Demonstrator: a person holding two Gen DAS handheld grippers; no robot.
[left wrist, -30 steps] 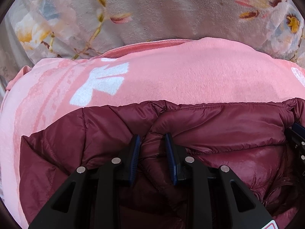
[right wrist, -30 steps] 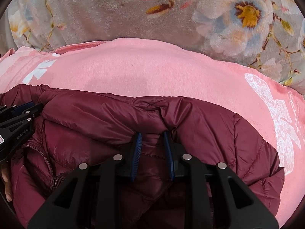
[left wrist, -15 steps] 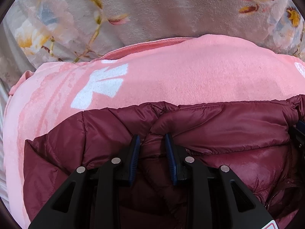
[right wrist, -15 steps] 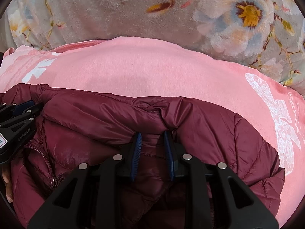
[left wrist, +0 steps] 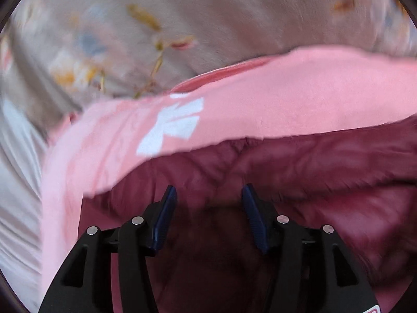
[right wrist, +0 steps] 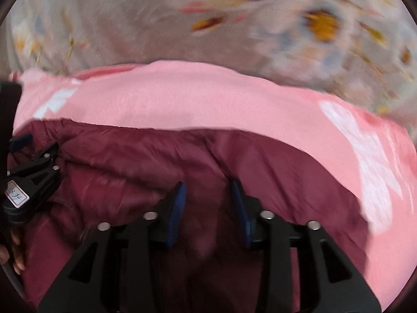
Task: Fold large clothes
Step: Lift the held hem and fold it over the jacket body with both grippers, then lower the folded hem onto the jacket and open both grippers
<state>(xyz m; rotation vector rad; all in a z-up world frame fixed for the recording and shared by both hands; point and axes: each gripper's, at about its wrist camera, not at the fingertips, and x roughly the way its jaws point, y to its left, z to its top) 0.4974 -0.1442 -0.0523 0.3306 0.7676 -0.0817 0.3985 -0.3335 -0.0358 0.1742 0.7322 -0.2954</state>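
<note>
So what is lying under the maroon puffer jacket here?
The maroon puffer jacket lies on a pink garment with white print, which rests on floral bedding. How the pink garment lies beneath the jacket is covered.

Your right gripper (right wrist: 207, 208) has just been opening over the maroon jacket (right wrist: 135, 167), which lies on the pink blanket (right wrist: 195, 99).

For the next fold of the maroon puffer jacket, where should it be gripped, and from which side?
Judging by its pose, grip the maroon puffer jacket by the thick rolled edge running across its far side, next to the pink garment. Come from the near side, jaws straddling the ridge. Both the left gripper and right gripper have just opened, releasing it.
</note>
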